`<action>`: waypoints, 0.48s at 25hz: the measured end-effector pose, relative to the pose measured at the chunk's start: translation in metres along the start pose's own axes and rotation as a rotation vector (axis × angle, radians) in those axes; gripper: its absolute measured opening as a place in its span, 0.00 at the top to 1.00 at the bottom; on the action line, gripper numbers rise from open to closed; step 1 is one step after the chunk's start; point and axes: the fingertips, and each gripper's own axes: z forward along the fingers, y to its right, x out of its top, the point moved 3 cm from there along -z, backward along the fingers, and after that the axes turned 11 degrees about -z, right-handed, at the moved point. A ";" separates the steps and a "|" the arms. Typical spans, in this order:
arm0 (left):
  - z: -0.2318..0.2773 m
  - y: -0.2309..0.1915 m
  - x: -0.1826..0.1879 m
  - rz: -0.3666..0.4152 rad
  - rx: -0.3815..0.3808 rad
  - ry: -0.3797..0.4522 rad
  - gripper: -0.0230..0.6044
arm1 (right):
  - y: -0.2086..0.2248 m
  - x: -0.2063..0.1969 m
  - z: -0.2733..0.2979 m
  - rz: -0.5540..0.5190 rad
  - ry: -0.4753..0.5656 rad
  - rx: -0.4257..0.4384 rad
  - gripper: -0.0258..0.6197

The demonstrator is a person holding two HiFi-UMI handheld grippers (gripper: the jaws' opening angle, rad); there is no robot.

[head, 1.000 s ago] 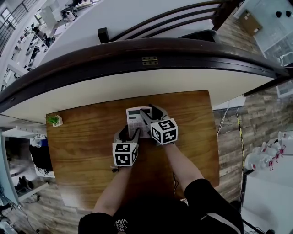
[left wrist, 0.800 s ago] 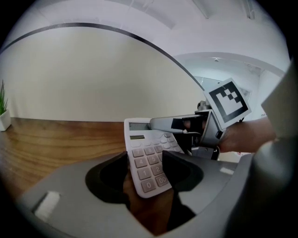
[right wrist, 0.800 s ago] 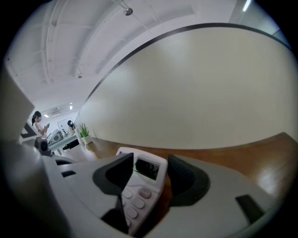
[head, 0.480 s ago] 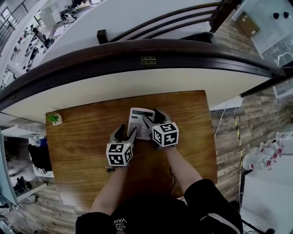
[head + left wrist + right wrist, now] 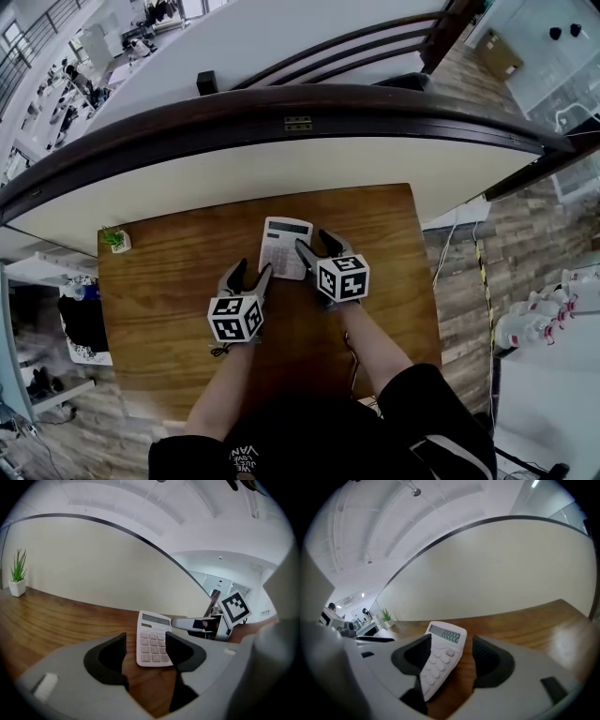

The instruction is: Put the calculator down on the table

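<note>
A white calculator lies flat on the wooden table, display end away from me. My left gripper is open just short of its near left corner. Its jaws have just been opening, and the calculator lies beyond the left gripper, not between its jaws. My right gripper is open at the calculator's right edge. Its jaws have also just been opening. The calculator shows in the gap of the right gripper with neither pad pressing on it.
A small potted plant stands at the table's far left corner. A curved cream wall with a dark rail runs behind the table. The table's right edge drops to a wood-pattern floor.
Both grippers have drawn back toward me from the calculator, the left one also sliding left, and their jaws stand wider. The calculator has been let go and lies on the table.
</note>
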 end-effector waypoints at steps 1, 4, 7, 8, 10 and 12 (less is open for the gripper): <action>-0.003 0.001 0.000 -0.001 -0.003 0.004 0.57 | -0.002 -0.001 -0.004 0.005 0.001 -0.003 0.58; -0.013 0.005 0.001 0.001 -0.012 0.012 0.57 | -0.010 -0.003 -0.018 0.015 0.008 -0.013 0.58; -0.022 0.010 0.001 0.006 -0.023 0.018 0.57 | -0.018 -0.002 -0.034 0.018 0.020 -0.025 0.59; -0.025 0.013 0.002 0.008 -0.028 0.019 0.57 | -0.020 -0.002 -0.039 0.019 0.024 -0.030 0.59; -0.031 0.017 0.002 0.013 -0.041 0.020 0.57 | -0.026 -0.001 -0.050 0.022 0.033 -0.040 0.59; -0.037 0.021 0.001 0.016 -0.055 0.019 0.57 | -0.032 -0.002 -0.060 0.029 0.042 -0.046 0.59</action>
